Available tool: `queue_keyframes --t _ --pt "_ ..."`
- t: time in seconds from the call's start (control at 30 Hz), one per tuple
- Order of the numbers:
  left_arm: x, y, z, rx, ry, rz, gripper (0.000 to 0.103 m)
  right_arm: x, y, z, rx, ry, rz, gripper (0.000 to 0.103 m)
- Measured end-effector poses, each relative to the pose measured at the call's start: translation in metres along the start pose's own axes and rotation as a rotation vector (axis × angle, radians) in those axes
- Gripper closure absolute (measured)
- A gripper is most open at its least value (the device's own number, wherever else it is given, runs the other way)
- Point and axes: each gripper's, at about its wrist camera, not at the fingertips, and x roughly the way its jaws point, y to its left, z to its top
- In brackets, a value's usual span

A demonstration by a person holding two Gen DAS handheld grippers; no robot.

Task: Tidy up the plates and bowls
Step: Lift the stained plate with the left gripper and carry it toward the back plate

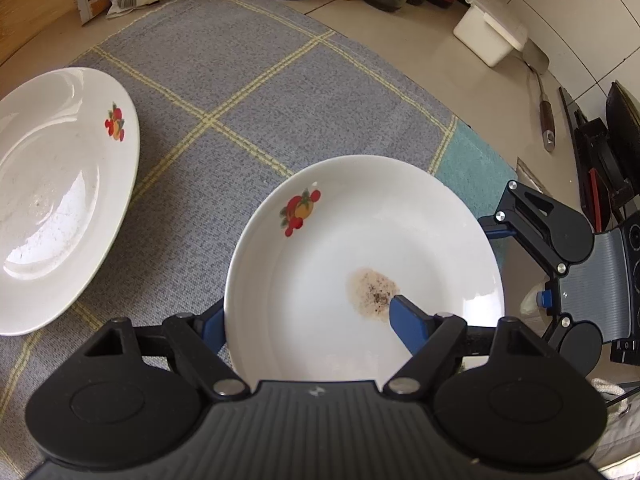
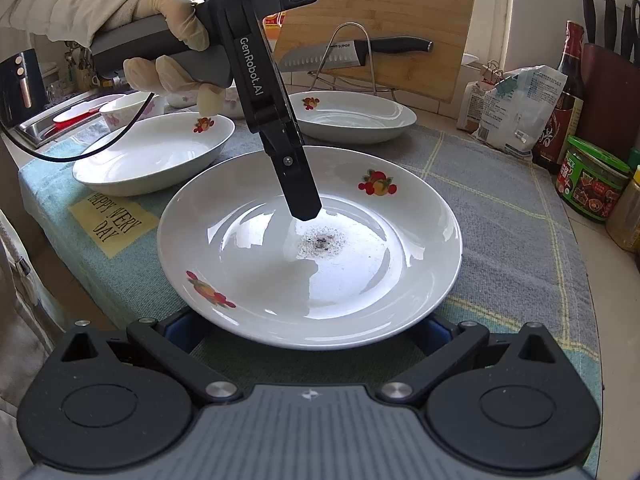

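Note:
A white plate (image 1: 360, 240) with fruit prints and a brown speckled stain lies on the grey checked cloth (image 1: 248, 92). My left gripper (image 1: 310, 324) holds it at the near side. One blue finger (image 1: 408, 322) presses inside the well by the stain, and the other sits under the left rim. The same plate (image 2: 312, 264) fills the right wrist view, where the left gripper's finger (image 2: 300, 196) comes down from above. My right gripper (image 2: 306, 332) stands open, its blue fingers low at the near rim and partly hidden under it. Two more plates (image 2: 156, 152) (image 2: 352, 116) rest behind.
Another fruit-print plate (image 1: 60, 200) lies at the left. Sauce jars (image 2: 592, 184), bottles and bags (image 2: 516, 108) line the back. A knife (image 2: 352, 52) rests on a wire rack before a cutting board. A white box (image 1: 488, 32) and a spatula (image 1: 544, 96) sit at the right. A sink (image 2: 60, 120) holds bowls.

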Motion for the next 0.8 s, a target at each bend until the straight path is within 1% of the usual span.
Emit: queue_keyframes --t 0.3,0.5,0.8 --pt "-0.002 -0.003 0.001 0.011 -0.012 -0.002 0.023 0.001 0.002 0.004 0.006 0.025 -0.021 0.0" --pt "-0.004 -0.006 0.006 0.019 -0.019 0.005 0.023 -0.005 0.0 0.007 0.014 0.023 -0.02 0.0" --pt "-0.008 -0.01 0.022 0.03 -0.046 0.007 0.023 -0.013 -0.013 0.015 0.006 0.023 -0.034 0.0"
